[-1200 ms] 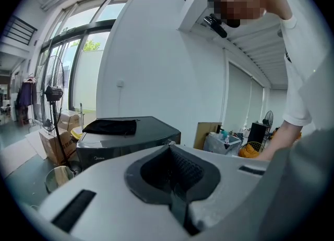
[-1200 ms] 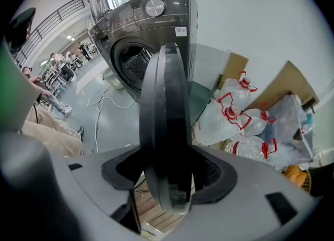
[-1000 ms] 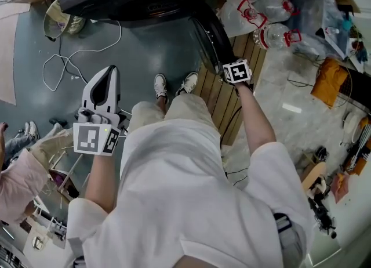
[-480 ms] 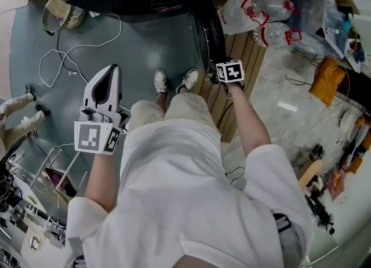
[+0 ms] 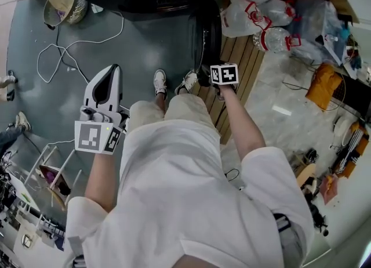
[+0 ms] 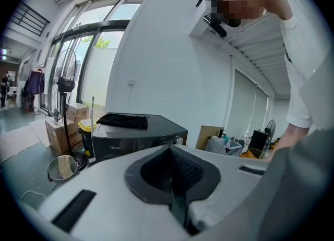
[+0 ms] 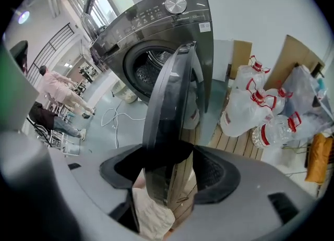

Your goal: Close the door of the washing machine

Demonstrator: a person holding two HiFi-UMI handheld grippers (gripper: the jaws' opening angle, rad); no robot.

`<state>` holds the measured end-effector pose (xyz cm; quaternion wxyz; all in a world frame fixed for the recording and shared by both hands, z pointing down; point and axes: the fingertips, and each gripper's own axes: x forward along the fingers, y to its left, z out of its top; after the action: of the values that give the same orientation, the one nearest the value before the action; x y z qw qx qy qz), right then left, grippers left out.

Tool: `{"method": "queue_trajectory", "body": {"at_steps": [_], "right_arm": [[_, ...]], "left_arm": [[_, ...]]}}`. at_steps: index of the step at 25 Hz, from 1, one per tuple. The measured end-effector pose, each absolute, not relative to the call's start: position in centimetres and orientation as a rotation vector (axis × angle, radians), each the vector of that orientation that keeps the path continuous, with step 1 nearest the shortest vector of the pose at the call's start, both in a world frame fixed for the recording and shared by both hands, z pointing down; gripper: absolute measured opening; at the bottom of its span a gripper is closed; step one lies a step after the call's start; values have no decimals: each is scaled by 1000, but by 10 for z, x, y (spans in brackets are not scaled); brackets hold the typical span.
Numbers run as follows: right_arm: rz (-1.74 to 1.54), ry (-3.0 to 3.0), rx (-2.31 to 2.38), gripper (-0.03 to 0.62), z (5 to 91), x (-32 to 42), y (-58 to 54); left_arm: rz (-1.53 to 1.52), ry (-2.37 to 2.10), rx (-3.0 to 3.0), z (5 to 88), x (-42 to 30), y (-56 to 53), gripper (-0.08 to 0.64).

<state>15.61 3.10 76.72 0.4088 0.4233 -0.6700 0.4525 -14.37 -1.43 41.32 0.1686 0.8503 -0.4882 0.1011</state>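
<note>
Looking along your right gripper (image 7: 169, 169), you have the door (image 7: 169, 94) of the washing machine (image 7: 156, 21) standing open and edge-on to you, swung out in front of the round drum opening (image 7: 151, 70). Its near rim sits right between the jaws. Those jaws are wide and opening. Wooden slats (image 7: 229, 141) show through a gap between the door and the right-hand pad, so nothing is clamped. Whether the left-hand pad touches the rim cannot be told.

From your head, the machine lies at the far side of the floor, with the door jutting toward your feet and your right gripper just at its near end. Bagged water bottles (image 5: 261, 11) lie to the right of the machine.

Your left gripper (image 6: 172, 175) is held out well to the left of the door, over bare floor. Its jaws are pressed together with nothing between them.
</note>
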Motion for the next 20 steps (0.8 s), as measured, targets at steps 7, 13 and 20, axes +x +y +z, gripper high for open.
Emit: {"method": "queue_trajectory", "body": {"at_steps": [7,13,20], "right_arm": [[1170,-1732,1011,285,760,115,29],[1184,-1785,957,288,755,78,17],[1186,-1820,897,291,751,37,6]], "left_arm": [[255,-1411,2395,415,-159,-16,3],[242,-1446,2367,415,-173,-15,3],[221,-1504,2327,415,-193,-10,3]]}}
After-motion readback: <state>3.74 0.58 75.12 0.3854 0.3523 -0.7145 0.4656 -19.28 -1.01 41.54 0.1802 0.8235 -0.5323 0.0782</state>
